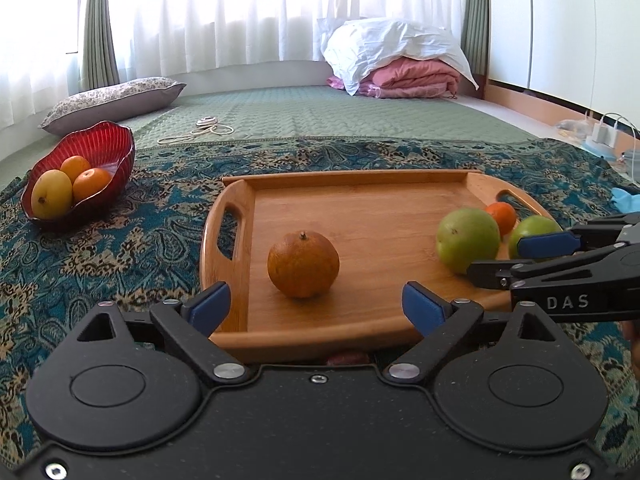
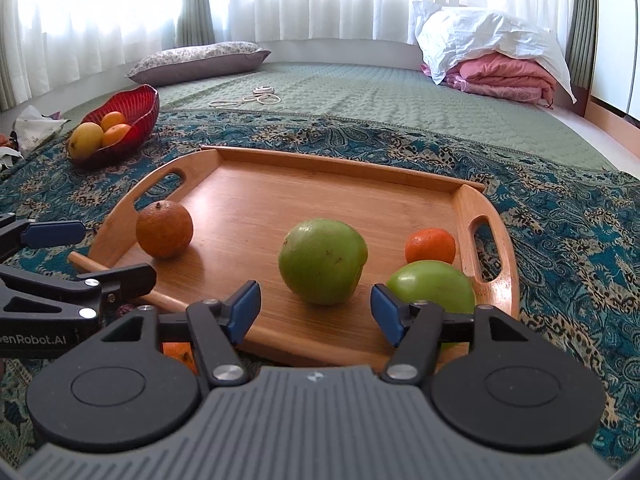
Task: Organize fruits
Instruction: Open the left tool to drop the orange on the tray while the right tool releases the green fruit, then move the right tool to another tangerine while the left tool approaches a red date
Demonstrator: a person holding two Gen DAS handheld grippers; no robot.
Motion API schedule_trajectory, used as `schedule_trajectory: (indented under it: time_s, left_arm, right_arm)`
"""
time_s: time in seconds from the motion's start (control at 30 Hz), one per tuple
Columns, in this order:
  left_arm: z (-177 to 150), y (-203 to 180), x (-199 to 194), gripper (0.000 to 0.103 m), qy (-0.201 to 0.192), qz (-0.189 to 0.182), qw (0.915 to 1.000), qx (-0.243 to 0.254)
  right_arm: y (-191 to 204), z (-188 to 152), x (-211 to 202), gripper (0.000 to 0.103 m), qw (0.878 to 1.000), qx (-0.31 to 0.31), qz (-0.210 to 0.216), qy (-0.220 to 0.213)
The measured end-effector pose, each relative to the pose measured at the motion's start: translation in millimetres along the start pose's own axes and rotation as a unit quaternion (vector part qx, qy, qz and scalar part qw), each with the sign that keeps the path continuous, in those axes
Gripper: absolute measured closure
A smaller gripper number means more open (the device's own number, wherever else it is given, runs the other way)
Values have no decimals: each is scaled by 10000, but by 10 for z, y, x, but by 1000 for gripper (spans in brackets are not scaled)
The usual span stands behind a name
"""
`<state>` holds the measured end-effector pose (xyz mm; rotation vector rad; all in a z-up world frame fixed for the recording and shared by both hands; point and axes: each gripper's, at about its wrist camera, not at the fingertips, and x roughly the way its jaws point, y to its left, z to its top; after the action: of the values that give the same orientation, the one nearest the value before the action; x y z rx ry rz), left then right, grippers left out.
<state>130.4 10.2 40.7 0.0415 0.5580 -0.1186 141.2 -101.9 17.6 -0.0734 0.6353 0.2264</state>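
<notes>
On the wooden tray [image 1: 360, 196], both grippers are hovering with jaws apart: left gripper [image 1: 316, 300] facing the brown orange [image 1: 303, 264], right gripper [image 2: 316, 306] facing the green fruit [image 2: 322, 266] (round, likely rolling if nudged off-centre).

Smooth, lightly glossy wooden tray [image 2: 256, 196]; ribbed glossy red glass bowl [image 1: 116, 148]; matt woven paisley cloth [image 1: 120, 248]; dull-skinned orange [image 1: 303, 264].

fruits [image 2: 322, 266] on tray [image 2: 256, 192], bowl [image 2: 138, 118] left
</notes>
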Motion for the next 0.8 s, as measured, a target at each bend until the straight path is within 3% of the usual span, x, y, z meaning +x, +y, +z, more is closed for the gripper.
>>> schedule_trajectory:
  time_s: [0.8]
  left_arm:
    - [-367,43,-42,8,305,137,9992,-214]
  right_arm:
    - [166,-509,-480,14,9976,-69,-58,-681]
